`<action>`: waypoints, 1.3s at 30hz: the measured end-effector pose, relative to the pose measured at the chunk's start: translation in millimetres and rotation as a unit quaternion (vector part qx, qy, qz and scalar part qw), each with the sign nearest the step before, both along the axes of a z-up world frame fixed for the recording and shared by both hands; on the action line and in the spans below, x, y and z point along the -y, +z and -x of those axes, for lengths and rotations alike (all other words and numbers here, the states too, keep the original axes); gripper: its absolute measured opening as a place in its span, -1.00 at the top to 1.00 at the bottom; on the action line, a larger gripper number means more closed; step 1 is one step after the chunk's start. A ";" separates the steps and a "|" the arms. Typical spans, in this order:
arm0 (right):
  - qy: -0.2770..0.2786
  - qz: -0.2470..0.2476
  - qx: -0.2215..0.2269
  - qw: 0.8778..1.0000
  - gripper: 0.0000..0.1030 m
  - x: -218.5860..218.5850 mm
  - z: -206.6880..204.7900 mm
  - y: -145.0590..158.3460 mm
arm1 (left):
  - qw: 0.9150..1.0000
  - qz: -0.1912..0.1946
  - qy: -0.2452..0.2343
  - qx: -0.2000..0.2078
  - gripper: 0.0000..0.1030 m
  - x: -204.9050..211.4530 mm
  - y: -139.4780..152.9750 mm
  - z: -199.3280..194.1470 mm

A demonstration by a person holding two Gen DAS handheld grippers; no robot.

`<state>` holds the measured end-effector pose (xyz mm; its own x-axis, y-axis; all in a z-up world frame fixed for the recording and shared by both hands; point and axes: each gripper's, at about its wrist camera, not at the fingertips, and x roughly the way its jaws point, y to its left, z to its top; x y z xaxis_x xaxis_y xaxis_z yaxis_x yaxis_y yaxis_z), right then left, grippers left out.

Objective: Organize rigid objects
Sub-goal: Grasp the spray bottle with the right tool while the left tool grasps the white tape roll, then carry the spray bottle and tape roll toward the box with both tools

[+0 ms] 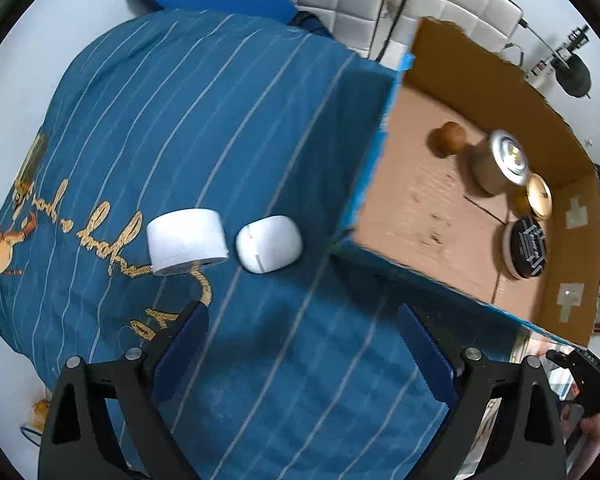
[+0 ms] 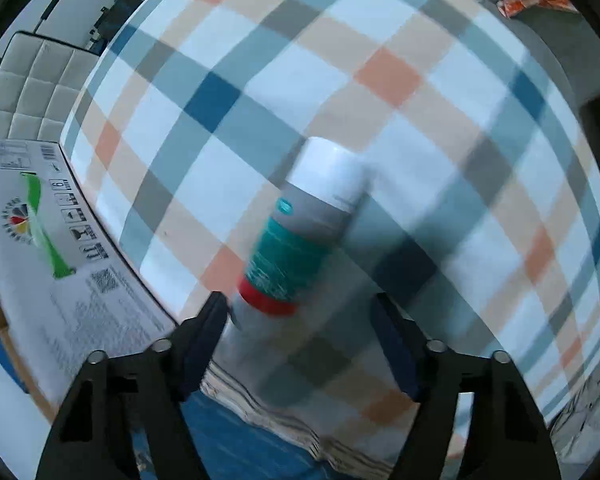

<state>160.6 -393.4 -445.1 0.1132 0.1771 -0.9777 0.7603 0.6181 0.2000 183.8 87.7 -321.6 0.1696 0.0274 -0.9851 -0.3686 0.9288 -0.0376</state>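
A: Where is the left gripper (image 1: 302, 320)?
B: It hangs over the blue striped cloth (image 1: 228, 120). Its jaws are wide apart and hold nothing.
A: What lies near it?
B: A white roll of tape (image 1: 186, 240) and a small white case (image 1: 269, 243) lie side by side on the cloth, ahead of the fingertips. The cardboard box (image 1: 500, 80) is to the right of them, with a few round tins and a brown ball inside.
A: And the right gripper (image 2: 300, 320)?
B: It is over a checked cloth (image 2: 380, 80). A spray can (image 2: 296, 236) lies between its half-open jaws. It is too blurry to tell if they squeeze it.
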 end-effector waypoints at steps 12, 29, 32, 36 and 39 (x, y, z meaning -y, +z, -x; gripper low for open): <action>0.176 0.055 -0.070 0.980 0.26 -61.3 25.2 -0.4 | 0.998 0.038 0.043 -0.016 -0.88 -58.8 -10.1 5.1; 0.394 0.060 -0.063 0.915 0.26 -199.0 26.0 -1.2 | 0.992 0.075 0.062 -0.085 -0.85 -116.0 -70.9 -32.8; 0.394 0.062 -0.069 0.915 0.26 -204.9 18.3 -2.3 | 0.991 0.074 0.057 -0.096 -0.31 -119.4 -84.3 -37.2; 0.389 0.067 -0.068 0.916 0.26 -204.1 18.1 1.4 | 0.992 0.077 0.045 -0.090 -0.30 -117.8 -91.4 -35.0; 0.383 0.068 -0.071 0.919 0.25 -216.6 12.8 3.0 | 0.991 0.079 0.037 -0.105 -0.30 -113.8 -103.9 -34.3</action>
<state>147.8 -176.8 -442.1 -0.1237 0.0263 -0.9920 0.1045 0.9944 0.0134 218.2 201.5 -425.6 -0.0353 -0.1248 -0.9916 -0.4500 0.8879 -0.0957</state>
